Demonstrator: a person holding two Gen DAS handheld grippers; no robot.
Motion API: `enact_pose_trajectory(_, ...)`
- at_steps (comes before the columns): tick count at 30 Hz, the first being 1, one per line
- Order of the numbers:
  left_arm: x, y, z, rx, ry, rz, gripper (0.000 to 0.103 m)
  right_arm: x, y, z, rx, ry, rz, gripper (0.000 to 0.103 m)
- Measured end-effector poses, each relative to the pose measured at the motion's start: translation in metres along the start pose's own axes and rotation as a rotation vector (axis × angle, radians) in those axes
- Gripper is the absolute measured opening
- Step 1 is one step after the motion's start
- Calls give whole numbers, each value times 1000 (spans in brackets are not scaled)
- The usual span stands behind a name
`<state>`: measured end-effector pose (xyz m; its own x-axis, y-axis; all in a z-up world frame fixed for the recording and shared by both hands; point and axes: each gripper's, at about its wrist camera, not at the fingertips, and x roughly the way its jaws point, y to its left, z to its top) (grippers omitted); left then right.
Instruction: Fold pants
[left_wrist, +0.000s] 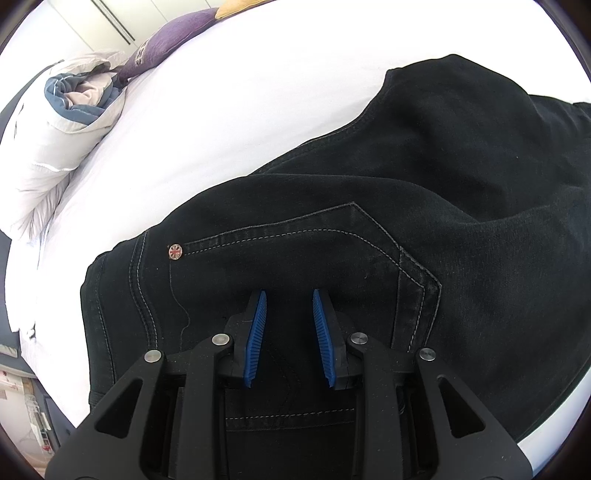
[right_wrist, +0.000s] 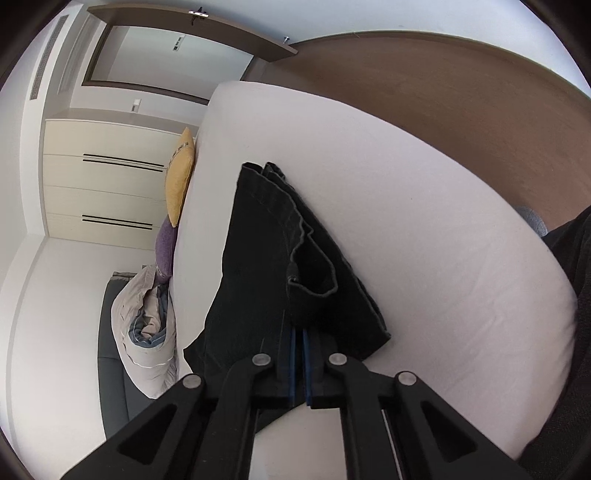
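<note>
Mid-fold: right gripper (right_wrist: 298, 332) clamps the pants (right_wrist: 266, 258) edge; left gripper (left_wrist: 288, 295), jaws apart, hovers over the pocket (left_wrist: 314, 251); next, carry the edge across.

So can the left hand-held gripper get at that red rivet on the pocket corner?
Probably yes: the left hand-held gripper is open above the pants, and nothing covers the rivet to its left.
</note>
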<state>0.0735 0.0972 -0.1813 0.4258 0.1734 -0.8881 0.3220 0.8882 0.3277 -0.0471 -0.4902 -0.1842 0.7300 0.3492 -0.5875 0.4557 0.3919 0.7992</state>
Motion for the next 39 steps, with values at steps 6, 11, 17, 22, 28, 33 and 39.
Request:
enact_pose_trajectory(6, -1, -4, 1, 24, 0, 5, 26, -6, -17, -10, 25, 24, -60, 4)
enact_pose_trajectory(11, -2, -6, 1, 14, -5, 11, 26, -3, -22, -7, 34, 59, -35, 7)
enact_pose_trajectory(17, -13, -7, -4, 26, -25, 35, 26, -38, 10, -9, -112, 48, -232, 35)
enact_pose_trajectory(22, -41, -15, -6, -11, -89, 27, 26, -21, 68, 0, -278, 80, -37, 35)
enact_pose_trajectory(28, -41, -31, -8, 2, -68, -5, 26, 73, 80, -1, -279, 285, 49, 35)
enact_pose_trajectory(33, -26, -6, -23, -98, -57, -43, 26, 77, 38, 12, -301, 206, -118, 0)
enact_pose_trajectory(39, -57, -13, -22, -105, -123, -22, 26, 31, 81, 38, -397, 16, -185, 8)
